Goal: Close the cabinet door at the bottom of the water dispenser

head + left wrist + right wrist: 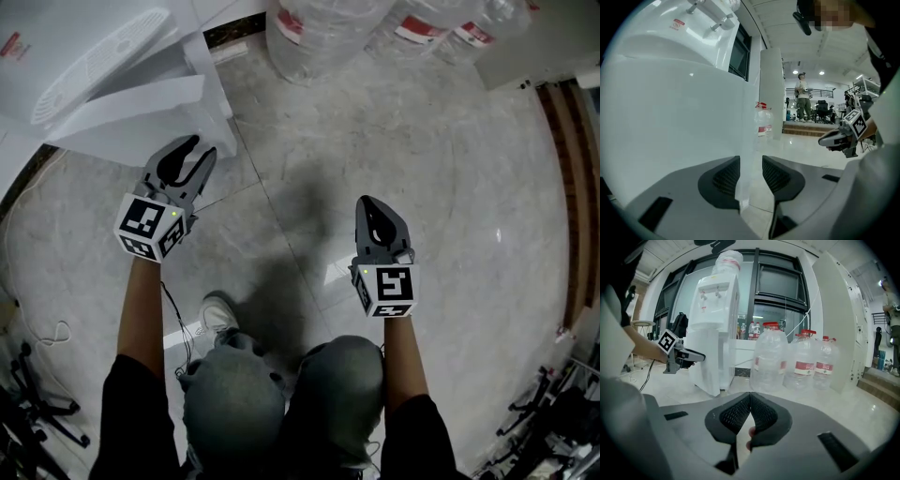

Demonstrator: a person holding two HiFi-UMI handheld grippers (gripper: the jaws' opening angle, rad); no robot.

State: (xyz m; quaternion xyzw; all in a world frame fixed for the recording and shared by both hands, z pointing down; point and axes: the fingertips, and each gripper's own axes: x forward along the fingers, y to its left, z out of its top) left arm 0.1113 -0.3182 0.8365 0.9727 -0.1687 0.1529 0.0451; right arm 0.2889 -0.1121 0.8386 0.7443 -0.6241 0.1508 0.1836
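Door (141,111): white panel, open, swung out from the foot of the dispenser at the upper left of the head view. Its free edge points toward the person.
Door edge (745,140): upright, and runs between the left jaws in the left gripper view. The door's face fills that view's left.
Dispenser (715,329): white, upright, two taps near the top and a bottle on top. It stands left of the window wall in the right gripper view.
Left gripper (751,164): jaws apart, astride the door edge. The right pad stands clear of the edge. Whether the left pad touches the door's face I cannot tell.
Left gripper, from above (199,148): tips at the door's lower corner, marker cube toward the person.
Right gripper (750,397): jaws together at the tips, nothing between them.
Right gripper, from above (367,202): over bare floor, well apart from the door and level with the left one.
Bottles (771,362): large clear jugs with red labels, in a row on the floor just right of the dispenser.
Floor (422,122): pale glossy marble tile.
Shoe (217,314): white, below the left gripper.
Background: a person (803,96) stands far off by some steps.
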